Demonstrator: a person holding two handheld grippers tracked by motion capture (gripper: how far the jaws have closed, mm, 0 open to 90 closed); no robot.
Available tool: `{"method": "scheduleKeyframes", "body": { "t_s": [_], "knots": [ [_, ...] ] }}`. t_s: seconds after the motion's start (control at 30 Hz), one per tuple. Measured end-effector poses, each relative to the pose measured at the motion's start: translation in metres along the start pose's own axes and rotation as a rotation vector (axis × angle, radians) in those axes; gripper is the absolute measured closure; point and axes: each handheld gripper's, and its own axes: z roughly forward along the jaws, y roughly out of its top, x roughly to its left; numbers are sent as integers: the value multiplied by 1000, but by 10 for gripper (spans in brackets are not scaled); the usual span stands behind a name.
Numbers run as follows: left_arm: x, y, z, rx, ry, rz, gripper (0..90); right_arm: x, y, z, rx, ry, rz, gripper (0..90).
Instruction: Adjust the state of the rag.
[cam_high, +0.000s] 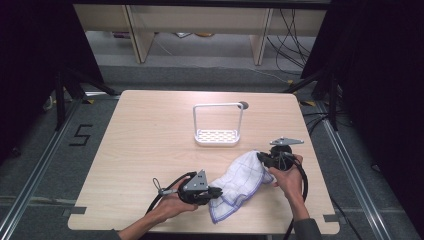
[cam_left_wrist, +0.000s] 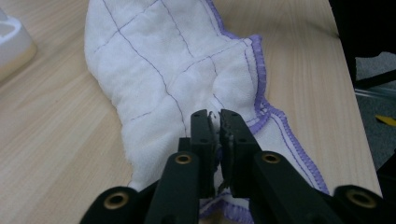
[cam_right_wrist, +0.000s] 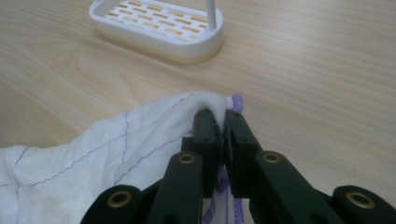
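A: From the high view, where's the cloth (cam_high: 239, 184)?

B: On the counter (cam_high: 150, 130), near the front edge, its long axis slanting from the left gripper (cam_high: 212, 191) up to the right gripper (cam_high: 263, 159). Each holds one end. The rack (cam_high: 218, 136) sits well apart, behind.

A: Left gripper view?

B: Jaws clamped on a fold of cloth (cam_left_wrist: 187, 70); the rest stretches straight ahead.

A: Right gripper view?

B: Jaws pinched together on the purple-hemmed edge of the cloth (cam_right_wrist: 140, 135), which trails back left. The rack (cam_right_wrist: 159, 28) lies ahead, so I'd judge the right gripper nearer to it.
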Motion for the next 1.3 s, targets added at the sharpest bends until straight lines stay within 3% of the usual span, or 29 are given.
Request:
{"method": "scheduleKeyframes", "body": {
  "t_s": [0.03,0.1,0.13,0.17,0.2,0.23,0.27,0.3,0.33,0.37,0.4,0.47,0.53,0.57,0.6,0.63,0.67,0.73,0.77,0.8,0.83,0.9,1.0,1.03,1.1,1.2,1.23,1.27,1.3],
  "knots": [
    [2,5,-8,-33,14,-4,861,-1,0,-2,-8,-3,-6,849],
    [5,9,-14,-46,13,-8,863,-2,0,-4,-26,-1,-28,850],
    [14,17,-27,-100,29,-50,864,-2,1,-6,-24,2,-22,850],
    [14,17,-27,-100,29,-50,864,-2,1,-6,-24,2,-22,850],
    [27,21,-39,-156,46,-109,864,-2,2,-9,-30,11,-7,850],
    [27,21,-39,-156,46,-109,864,-2,3,-11,-29,1,-14,850],
    [42,19,-45,-175,66,-188,864,-3,3,-10,-30,1,-32,849],
    [50,15,-46,-179,85,-227,863,-2,5,-10,-29,-2,-22,850],
    [50,15,-46,-179,85,-227,863,-2,6,-8,-24,1,-30,850],
    [58,9,-46,-174,111,-255,863,-1,6,-5,-17,5,-25,850],
    [72,-7,-43,-170,140,-340,863,-2,7,-1,-11,-7,-57,850],
    [83,-23,-40,-153,168,-403,863,0,8,6,13,-4,-45,849],
    [89,-35,-37,-107,224,-389,863,-1,9,14,32,-16,-62,848],
    [90,-39,-37,-68,245,-364,862,1,10,17,55,-17,-38,844],
    [90,-39,-37,-68,245,-364,860,1,10,17,55,-17,-38,844],
    [91,-38,-37,-84,240,-358,860,-3,11,22,48,-29,-87,839],
    [90,-36,-39,-94,239,-364,857,-1,11,24,69,-31,-53,820],
    [90,-33,-42,-89,232,-381,820,-4,12,29,55,-58,-89,706],
    [89,-30,-45,-81,237,-389,759,-3,11,28,92,-65,-67,657],
    [87,-28,-48,-85,232,-380,740,-4,10,25,88,-73,-101,618],
    [85,-25,-51,-73,232,-381,720,-1,10,20,95,-106,-86,567],
    [82,-22,-55,-69,227,-381,696,2,9,13,98,-111,-62,523],
    [69,-12,-70,-65,209,-351,676,6,-2,-18,97,-117,-48,445],
    [69,-12,-70,-65,209,-351,670,6,-2,-18,97,-117,-48,445],
    [54,-8,-76,-47,183,-339,659,10,-14,-36,99,-114,-41,425],
    [36,-3,-72,-23,154,-316,651,15,-27,-44,110,-90,-30,422],
    [36,-3,-72,-23,154,-316,648,15,-27,-44,110,-90,-30,422],
    [22,-2,-66,-17,136,-308,645,17,-34,-45,107,-78,-35,422],
    [22,-2,-66,-17,136,-308,638,17,-34,-45,107,-78,-35,422]
  ]
}}
